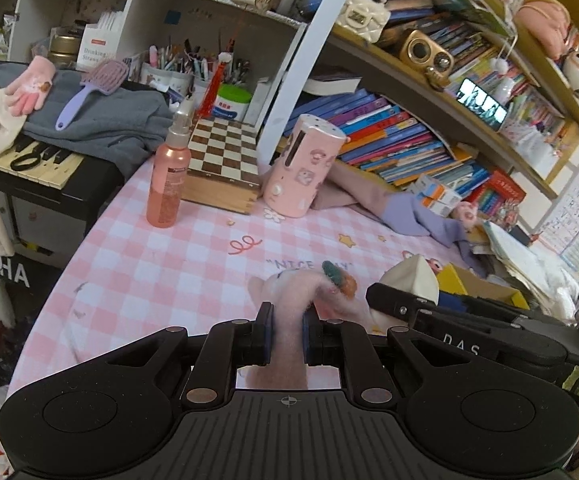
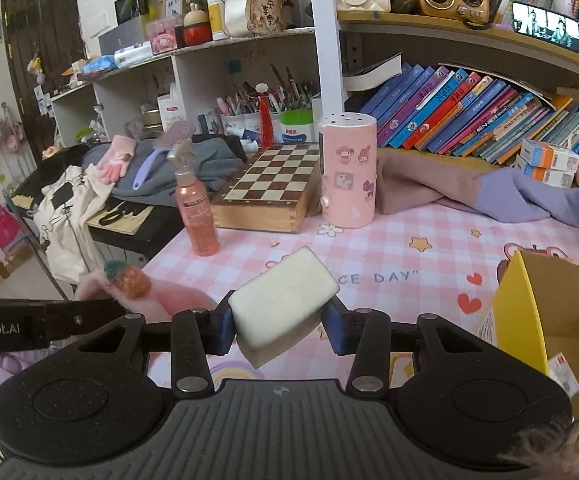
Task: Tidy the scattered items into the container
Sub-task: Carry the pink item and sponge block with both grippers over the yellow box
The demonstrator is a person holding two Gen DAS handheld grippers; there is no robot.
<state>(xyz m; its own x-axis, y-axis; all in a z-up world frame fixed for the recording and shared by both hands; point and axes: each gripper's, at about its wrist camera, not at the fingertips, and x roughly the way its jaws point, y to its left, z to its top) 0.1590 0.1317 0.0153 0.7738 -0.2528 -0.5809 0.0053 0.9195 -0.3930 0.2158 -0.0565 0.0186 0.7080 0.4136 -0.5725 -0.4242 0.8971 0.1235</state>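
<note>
Between our left gripper's (image 1: 287, 334) jaws a pink glove (image 1: 289, 304) is pinched; our right gripper (image 2: 283, 326) clamps a white sponge block (image 2: 283, 300), the yellow cardboard box (image 2: 517, 312) just to its right.

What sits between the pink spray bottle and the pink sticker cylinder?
The wooden chessboard box, between the spray bottle and the cylinder; both wrist views show it.
</note>
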